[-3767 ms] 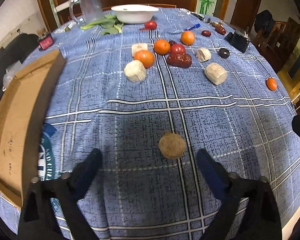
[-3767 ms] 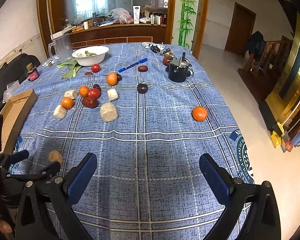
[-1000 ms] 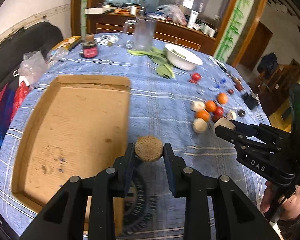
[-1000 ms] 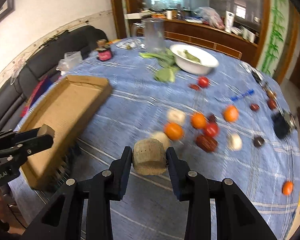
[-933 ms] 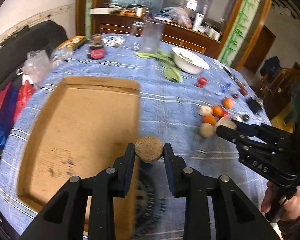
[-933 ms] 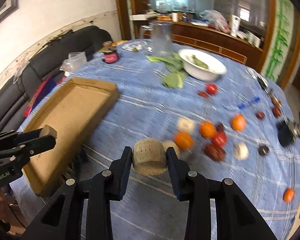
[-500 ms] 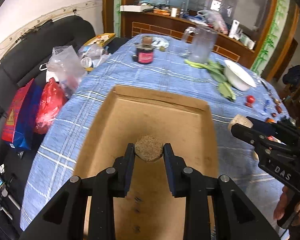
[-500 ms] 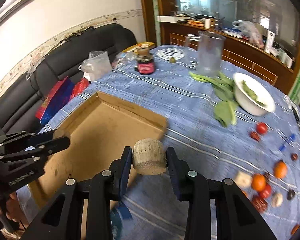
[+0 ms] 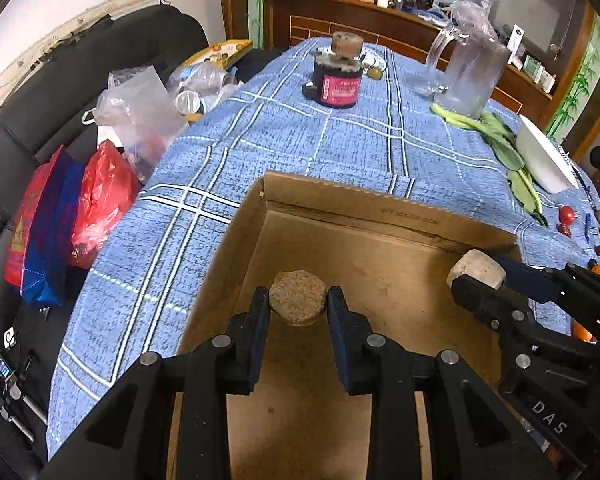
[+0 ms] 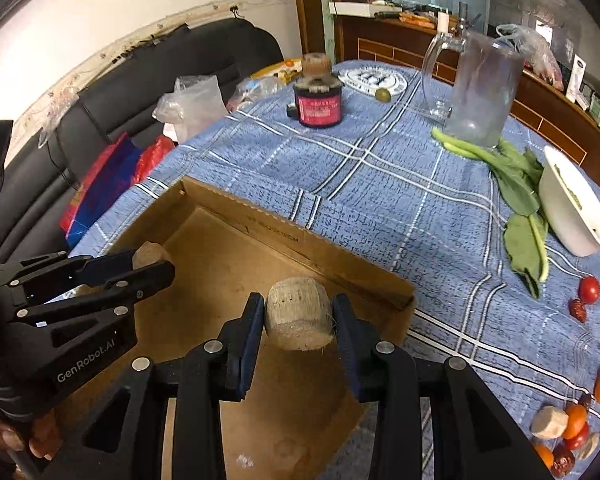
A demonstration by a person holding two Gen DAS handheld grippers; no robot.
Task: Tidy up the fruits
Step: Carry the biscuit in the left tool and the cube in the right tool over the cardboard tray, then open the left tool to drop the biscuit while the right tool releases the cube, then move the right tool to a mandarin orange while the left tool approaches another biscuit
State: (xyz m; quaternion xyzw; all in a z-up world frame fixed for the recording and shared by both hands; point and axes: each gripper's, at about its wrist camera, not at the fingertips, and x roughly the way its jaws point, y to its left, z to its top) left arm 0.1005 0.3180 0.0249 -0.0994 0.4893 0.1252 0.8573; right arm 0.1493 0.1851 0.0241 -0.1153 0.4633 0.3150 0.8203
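My left gripper (image 9: 298,310) is shut on a round brown fruit (image 9: 298,296) and holds it over the open cardboard box (image 9: 380,208), near its left wall. My right gripper (image 10: 299,322) is shut on a pale tan fruit chunk (image 10: 298,312) and holds it over the same box (image 10: 284,244), near its right wall. Each gripper shows in the other's view: the right one (image 9: 476,276) at the box's right edge, the left one (image 10: 150,260) over the box's left side. More oranges, red fruits and tan chunks (image 10: 568,420) lie on the cloth at far right.
On the blue plaid tablecloth (image 9: 340,140) behind the box stand a dark jar with a red label (image 9: 338,80), a glass pitcher (image 9: 472,72), green leaves (image 10: 516,184) and a white bowl (image 10: 572,208). Plastic bags (image 9: 100,184) lie on a black sofa at the left.
Both grippers, each still shut on its fruit, have moved further over the cardboard box; the box now fills the lower part of both views.
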